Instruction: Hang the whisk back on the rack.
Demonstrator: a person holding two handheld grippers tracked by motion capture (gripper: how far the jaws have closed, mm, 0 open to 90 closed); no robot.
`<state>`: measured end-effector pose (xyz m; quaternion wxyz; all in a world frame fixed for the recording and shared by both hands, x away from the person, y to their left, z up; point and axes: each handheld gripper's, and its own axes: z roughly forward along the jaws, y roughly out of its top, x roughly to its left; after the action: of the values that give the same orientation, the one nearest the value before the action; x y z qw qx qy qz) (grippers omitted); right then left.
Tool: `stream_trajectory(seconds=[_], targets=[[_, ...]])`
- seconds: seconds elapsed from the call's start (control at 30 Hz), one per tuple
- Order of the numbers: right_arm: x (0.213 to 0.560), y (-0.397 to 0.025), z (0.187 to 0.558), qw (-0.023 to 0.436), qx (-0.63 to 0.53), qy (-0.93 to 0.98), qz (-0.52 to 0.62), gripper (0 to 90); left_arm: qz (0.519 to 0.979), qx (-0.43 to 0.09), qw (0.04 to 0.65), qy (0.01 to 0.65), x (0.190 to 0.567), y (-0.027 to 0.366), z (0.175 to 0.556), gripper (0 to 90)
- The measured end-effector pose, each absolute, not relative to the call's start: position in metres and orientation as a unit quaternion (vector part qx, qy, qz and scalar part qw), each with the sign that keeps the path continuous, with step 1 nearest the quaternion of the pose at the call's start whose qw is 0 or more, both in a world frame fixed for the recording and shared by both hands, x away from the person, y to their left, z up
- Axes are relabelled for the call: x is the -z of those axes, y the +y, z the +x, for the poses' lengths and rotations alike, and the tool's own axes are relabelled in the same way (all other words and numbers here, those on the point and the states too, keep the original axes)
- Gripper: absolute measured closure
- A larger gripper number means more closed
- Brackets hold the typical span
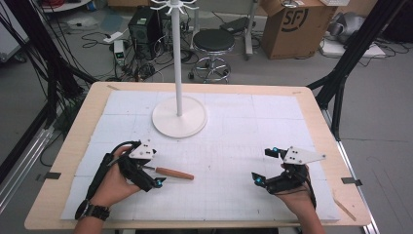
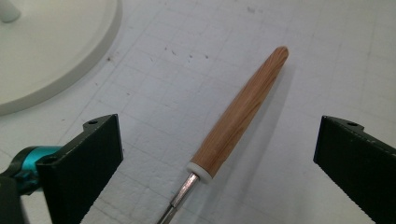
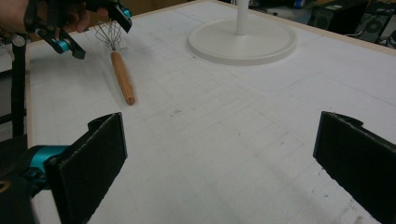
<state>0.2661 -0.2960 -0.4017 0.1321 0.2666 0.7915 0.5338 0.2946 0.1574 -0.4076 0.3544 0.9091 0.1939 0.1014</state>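
Left gripper hangs wide open straddling the whisk, handle centred for a grab; right gripper idles open.

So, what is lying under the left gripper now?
Under the open left gripper lies a whisk with a wooden handle, flat on the white foam mat. Its wire head shows in the right gripper view; whether the jaws touch it cannot be told.
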Motion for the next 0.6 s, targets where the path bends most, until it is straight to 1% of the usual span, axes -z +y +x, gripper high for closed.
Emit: stream_trajectory(seconds=[0.07, 0.1, 0.17, 0.23, 0.27, 0.33, 0.47, 0.57, 0.6], targets=[[0.402, -0.296, 0.266, 0.132, -0.534, 0.791, 0.267, 1.6, 0.918, -0.099, 0.337, 0.186, 0.408, 0.151, 0.298, 3.7], [0.402, -0.296, 0.266, 0.131, -0.535, 0.791, 0.267, 1.6, 0.922, -0.092, 0.329, 0.182, 0.408, 0.148, 0.3, 5.8], [0.402, -0.297, 0.266, 0.132, -0.535, 0.79, 0.267, 2.2, 0.93, -0.082, 0.311, 0.178, 0.411, 0.142, 0.303, 13.2], [0.402, -0.297, 0.266, 0.134, -0.535, 0.79, 0.269, 2.2, 0.939, -0.079, 0.286, 0.174, 0.414, 0.137, 0.305, 14.6], [0.402, -0.298, 0.266, 0.136, -0.535, 0.789, 0.269, 2.2, 0.944, -0.082, 0.271, 0.17, 0.415, 0.135, 0.305, 17.3], [0.402, -0.298, 0.266, 0.136, -0.536, 0.789, 0.268, 2.3, 0.95, -0.077, 0.252, 0.165, 0.416, 0.133, 0.306, 25.3], [0.403, -0.297, 0.267, 0.13, -0.533, 0.793, 0.266, 2.2, 0.954, -0.077, 0.238, 0.165, 0.415, 0.13, 0.31, 35.1], [0.403, -0.294, 0.267, 0.13, -0.529, 0.797, 0.261, 2.2, 0.961, -0.066, 0.216, 0.158, 0.418, 0.126, 0.312, 48.4], [0.403, -0.294, 0.267, 0.131, -0.529, 0.797, 0.26, 2.3, 0.963, -0.065, 0.21, 0.157, 0.419, 0.125, 0.313, 49.7]])
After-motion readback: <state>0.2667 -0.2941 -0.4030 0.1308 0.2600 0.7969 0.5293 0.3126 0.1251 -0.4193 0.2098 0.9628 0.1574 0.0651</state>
